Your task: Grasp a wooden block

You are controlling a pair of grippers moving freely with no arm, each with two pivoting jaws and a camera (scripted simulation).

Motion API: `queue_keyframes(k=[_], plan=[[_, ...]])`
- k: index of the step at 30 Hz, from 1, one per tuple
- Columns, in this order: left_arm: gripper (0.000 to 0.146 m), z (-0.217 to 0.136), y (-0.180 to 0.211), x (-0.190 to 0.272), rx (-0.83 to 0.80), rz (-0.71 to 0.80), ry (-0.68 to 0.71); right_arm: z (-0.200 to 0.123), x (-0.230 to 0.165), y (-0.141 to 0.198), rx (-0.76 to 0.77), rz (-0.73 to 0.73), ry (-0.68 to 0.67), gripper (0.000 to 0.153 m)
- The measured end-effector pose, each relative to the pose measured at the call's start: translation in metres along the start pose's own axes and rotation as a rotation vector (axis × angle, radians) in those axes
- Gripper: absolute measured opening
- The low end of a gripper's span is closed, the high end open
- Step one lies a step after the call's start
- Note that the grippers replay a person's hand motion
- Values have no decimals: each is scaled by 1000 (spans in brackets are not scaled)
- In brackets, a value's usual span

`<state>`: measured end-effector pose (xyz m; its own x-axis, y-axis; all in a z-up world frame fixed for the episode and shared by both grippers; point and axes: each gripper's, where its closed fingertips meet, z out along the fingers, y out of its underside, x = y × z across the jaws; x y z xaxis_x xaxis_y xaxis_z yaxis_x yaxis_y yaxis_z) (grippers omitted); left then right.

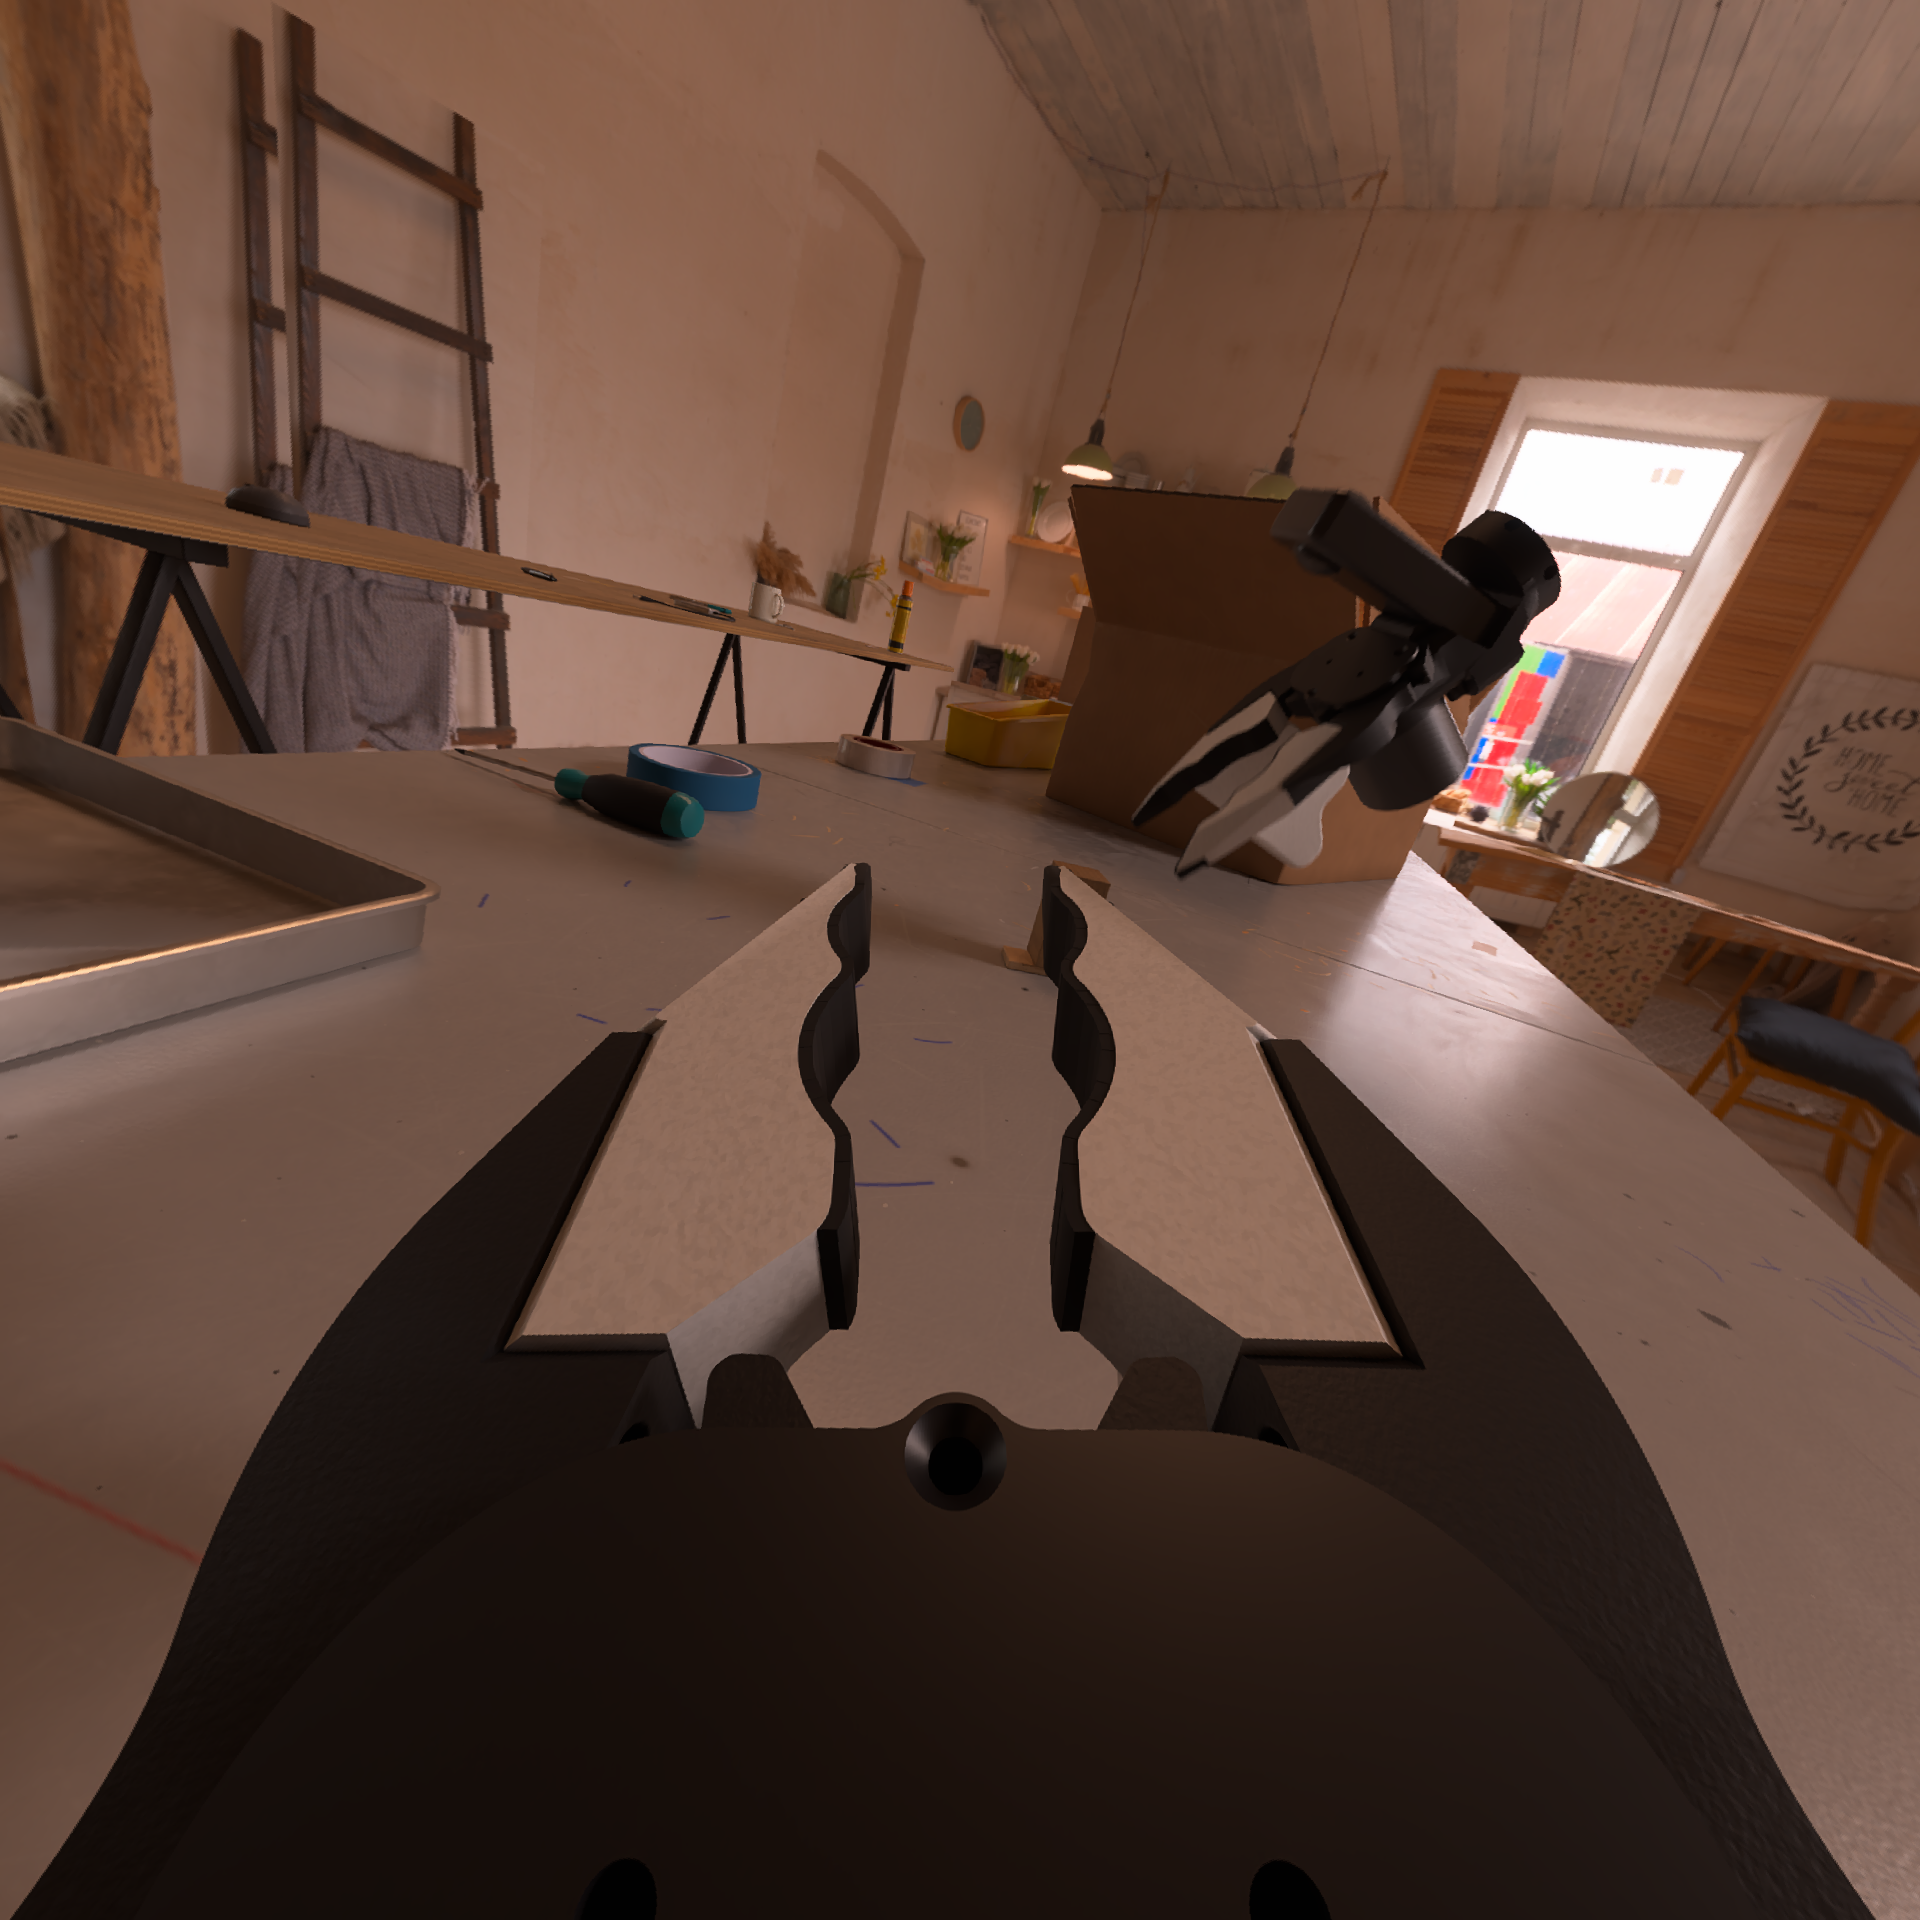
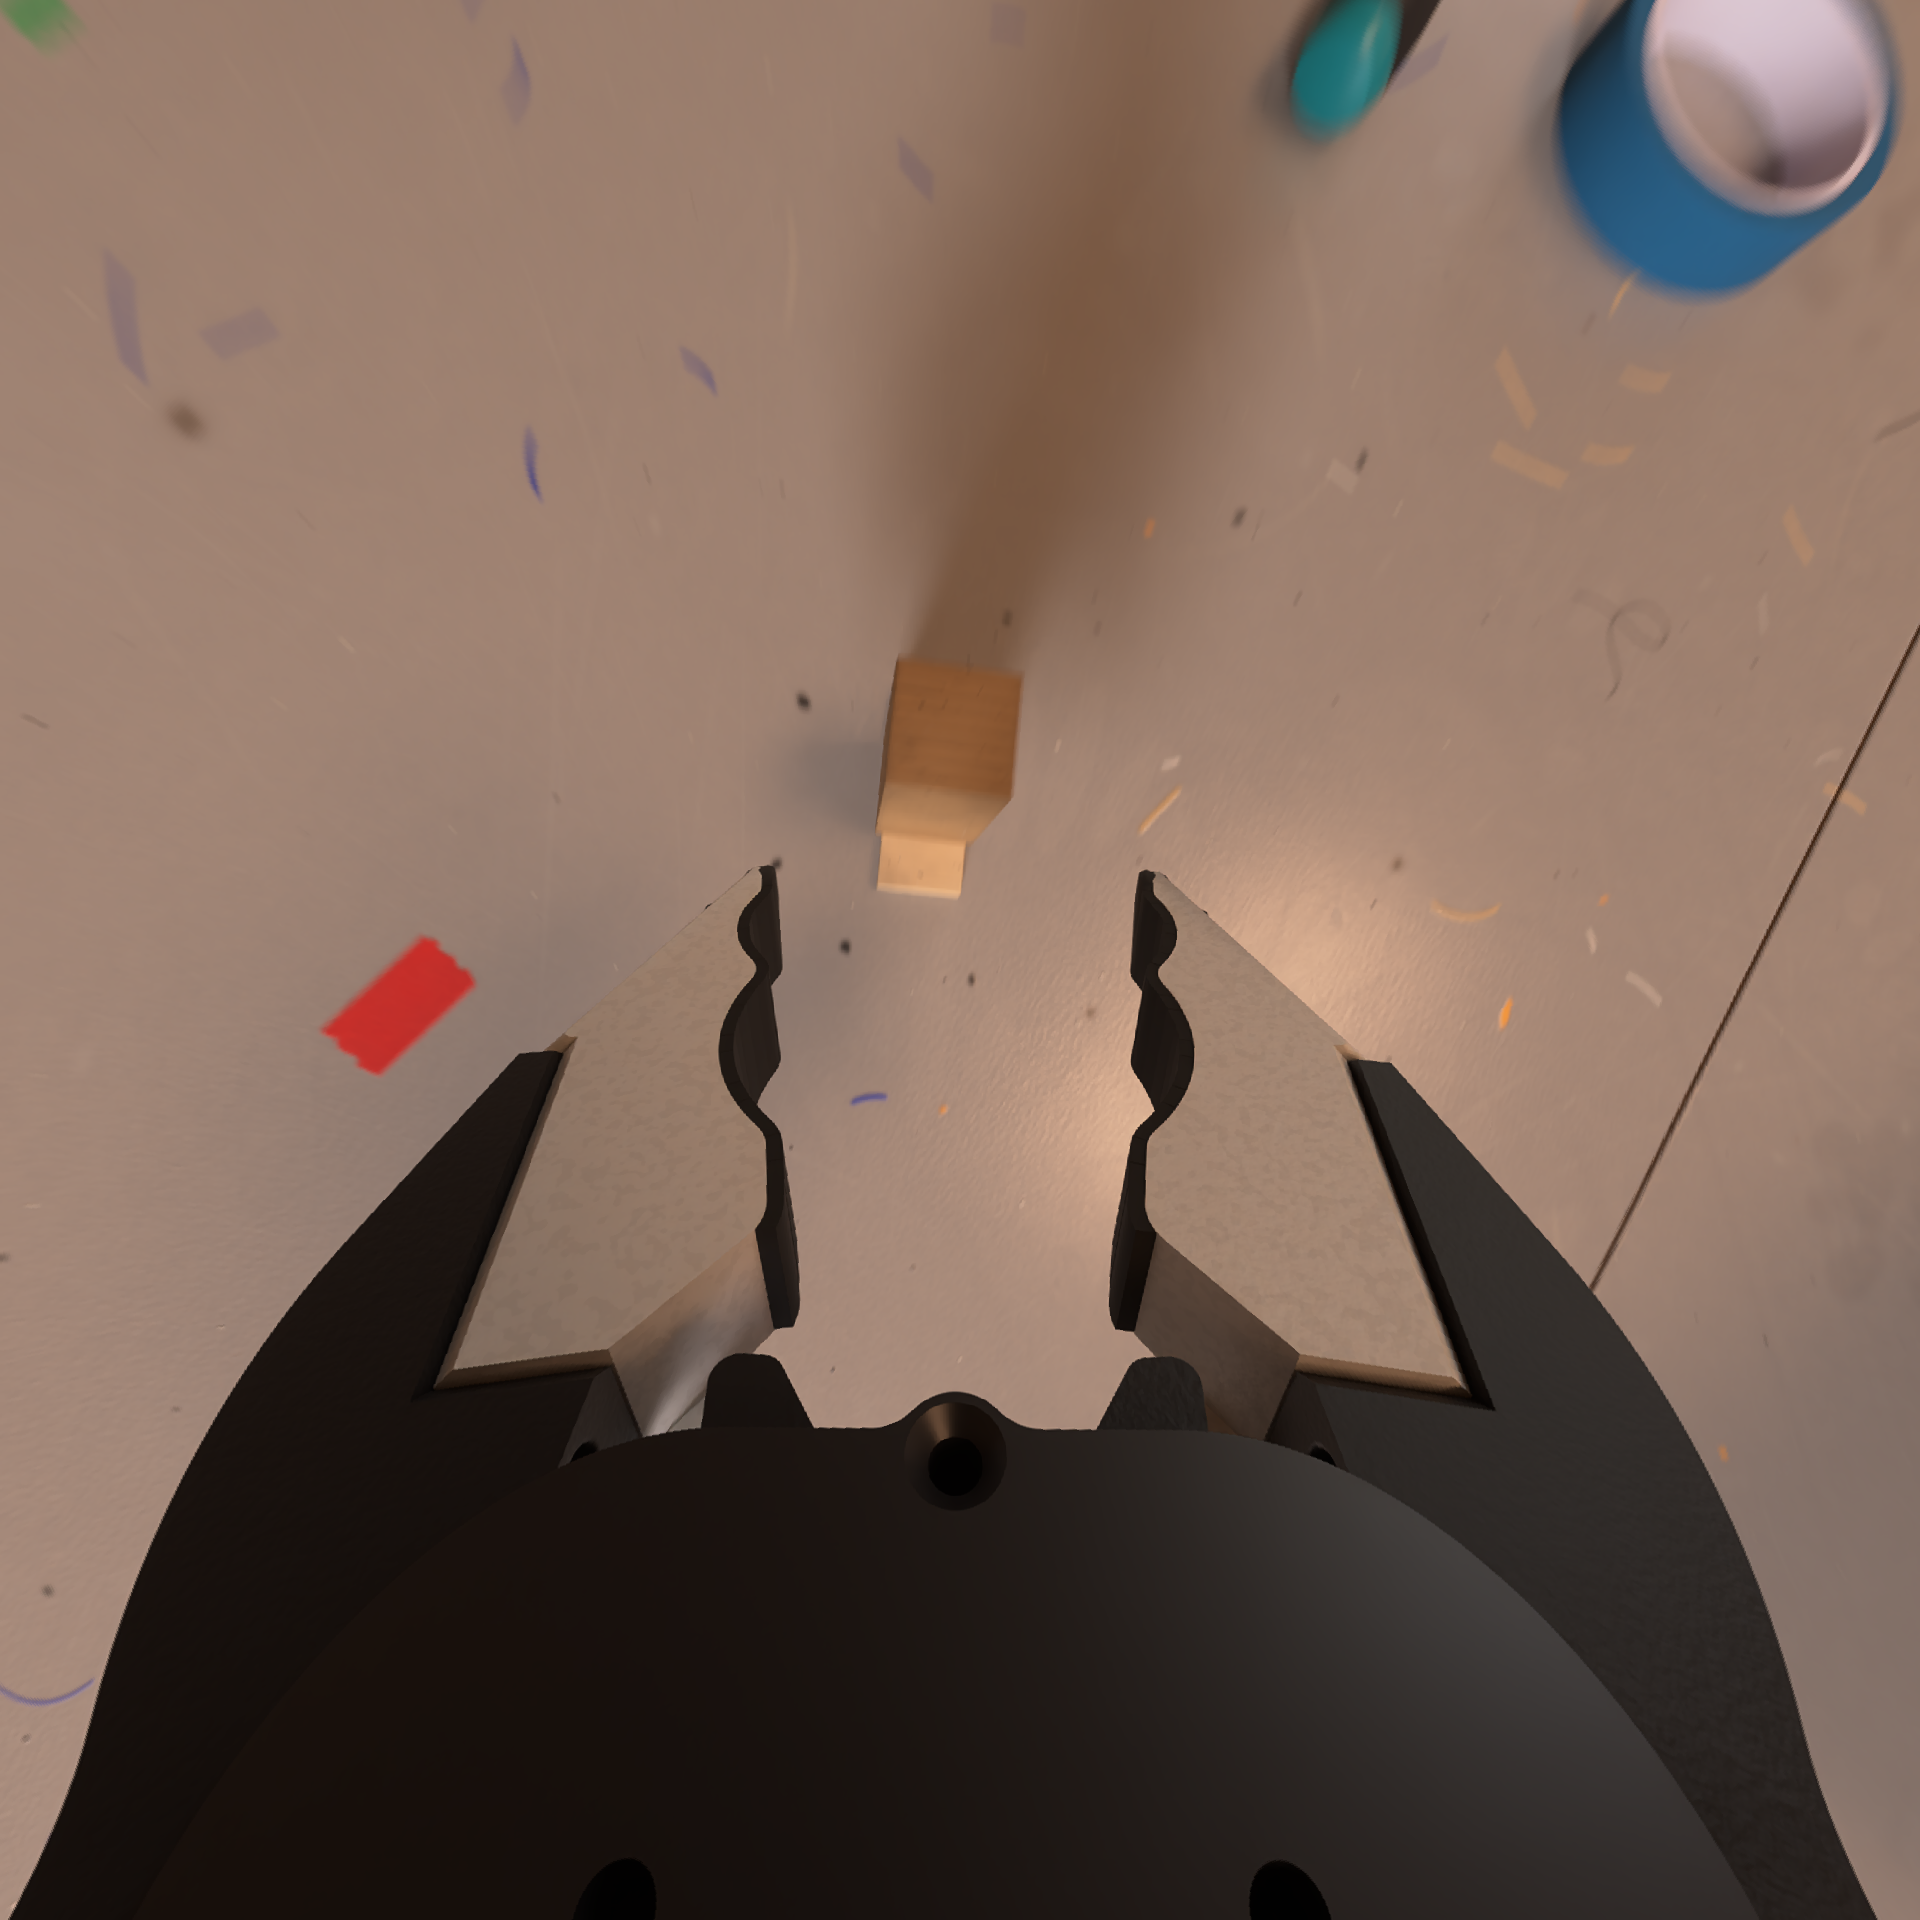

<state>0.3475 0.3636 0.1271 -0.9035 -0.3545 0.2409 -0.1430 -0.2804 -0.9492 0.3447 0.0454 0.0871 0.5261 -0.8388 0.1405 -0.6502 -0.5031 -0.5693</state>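
Small wooden block (image 2: 945, 753) on the grey worktable (image 2: 416, 623), just ahead of the right gripper (image 2: 956, 878) and slightly left of its centre line; in the left wrist view only a sliver of it (image 1: 1023, 951), mostly hidden behind a fingertip. Pale, square-cut, with a narrower step or a second small piece at the near end — hard to tell which. Right gripper's fingers (image 2: 623, 1122) spread wide, nothing between them, tips near the block but not touching it. Left gripper (image 1: 956, 883) low over the table, fingers apart with a narrower gap, also empty. Probably light, rigid, not fragile; dry wood with flat faces, so likely good friction against the pads and little risk of crushing. Best taken across the two long parallel sides of the wider part, mid-length, pads square to the faces — not on the narrow step, where a pinch could twist it loose. Light enough, probably, to skid on the smooth top if one fingertip lands first, so centring the gap matters. Blue tape roll (image 2: 1725, 145) and a teal-handled screwdriver (image 2: 1340, 62) well apart, a red scrap (image 2: 400, 1003) off to the left, none in the way.
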Motion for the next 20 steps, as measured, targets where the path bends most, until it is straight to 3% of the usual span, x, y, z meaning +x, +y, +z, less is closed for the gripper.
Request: queue_keyframes(k=[4,7,12,20], plan=[[33,-1,-1,0,1,27,-11,33,3,13,-178,-17,163,66],[33,-2,-2,-1,8,30,-17,52,3,-6,-120,-28,187,36],[33,-3,-3,-2,15,9,-10,64,3,-26,-82,-36,295,35],[33,-8,-9,-5,14,98,-70,66,1,-30,-61,23,302,35]])
